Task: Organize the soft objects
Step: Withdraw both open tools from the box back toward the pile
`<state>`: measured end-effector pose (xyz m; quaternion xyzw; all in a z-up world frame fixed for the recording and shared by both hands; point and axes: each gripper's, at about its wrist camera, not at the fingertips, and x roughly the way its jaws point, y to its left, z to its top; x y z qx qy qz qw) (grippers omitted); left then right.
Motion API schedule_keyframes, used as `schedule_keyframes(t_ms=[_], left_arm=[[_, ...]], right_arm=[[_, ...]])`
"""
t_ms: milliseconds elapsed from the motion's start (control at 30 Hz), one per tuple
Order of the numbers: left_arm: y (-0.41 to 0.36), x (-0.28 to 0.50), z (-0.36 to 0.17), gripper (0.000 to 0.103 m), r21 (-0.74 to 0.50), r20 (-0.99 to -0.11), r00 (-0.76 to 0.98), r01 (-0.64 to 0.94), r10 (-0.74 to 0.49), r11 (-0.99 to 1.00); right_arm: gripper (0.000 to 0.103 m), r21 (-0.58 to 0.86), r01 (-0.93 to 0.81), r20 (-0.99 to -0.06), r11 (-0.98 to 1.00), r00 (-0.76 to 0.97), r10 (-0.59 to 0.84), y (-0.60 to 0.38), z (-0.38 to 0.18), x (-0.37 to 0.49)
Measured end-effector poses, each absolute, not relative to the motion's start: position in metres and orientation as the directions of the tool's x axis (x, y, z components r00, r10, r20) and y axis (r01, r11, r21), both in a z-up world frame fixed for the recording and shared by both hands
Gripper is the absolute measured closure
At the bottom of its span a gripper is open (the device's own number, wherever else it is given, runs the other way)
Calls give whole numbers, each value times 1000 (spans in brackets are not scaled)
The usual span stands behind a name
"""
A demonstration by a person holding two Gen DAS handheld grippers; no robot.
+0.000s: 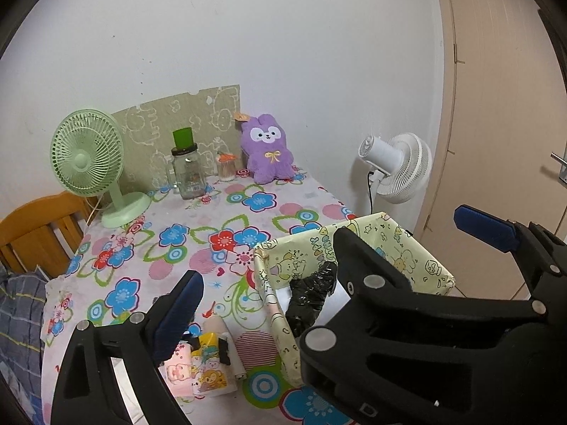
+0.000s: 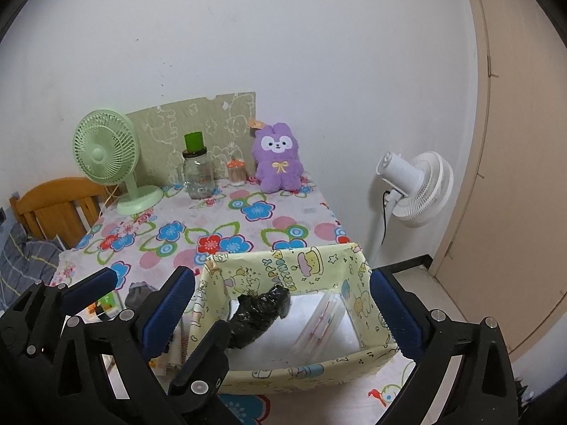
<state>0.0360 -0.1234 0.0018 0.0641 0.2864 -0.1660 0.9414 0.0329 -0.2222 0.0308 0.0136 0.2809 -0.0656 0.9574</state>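
Note:
A yellow cartoon-print storage box [image 2: 312, 269] [image 1: 411, 248] stands at the table's near right. Inside lie a black crumpled bag [image 2: 258, 311] [image 1: 312, 294] and a clear packet [image 2: 322, 322]. My right gripper [image 2: 283, 311] is open and empty, its fingers straddling the box. My left gripper [image 1: 333, 269] is open and empty, above the box's left wall. Cartoon tissue packs [image 1: 205, 368] lie on the table left of the box. A purple plush bunny [image 1: 267, 148] [image 2: 280, 157] sits at the table's far edge.
The flowered tablecloth [image 1: 198, 237] also bears a green desk fan [image 1: 88, 163], a glass jar with a green lid [image 1: 187, 170] and a small cotton-swab jar [image 1: 226, 168]. A white floor fan [image 1: 397, 166] stands right of the table. A wooden chair [image 1: 32, 226] is at left.

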Motion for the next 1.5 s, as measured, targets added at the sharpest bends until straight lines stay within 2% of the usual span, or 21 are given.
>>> schedule_keyframes(t_ms=[867,1500], left_arm=[[-66,12,8,6,34,-531,815,294,-232,955],[-25,24,-27,6,28,-567,809,207,-155,978]], right_arm=[[0,-24,68,-505,997,860,-71,-162,39,13],[0,5,3,-552,1000,834,0,-125,-1,32]])
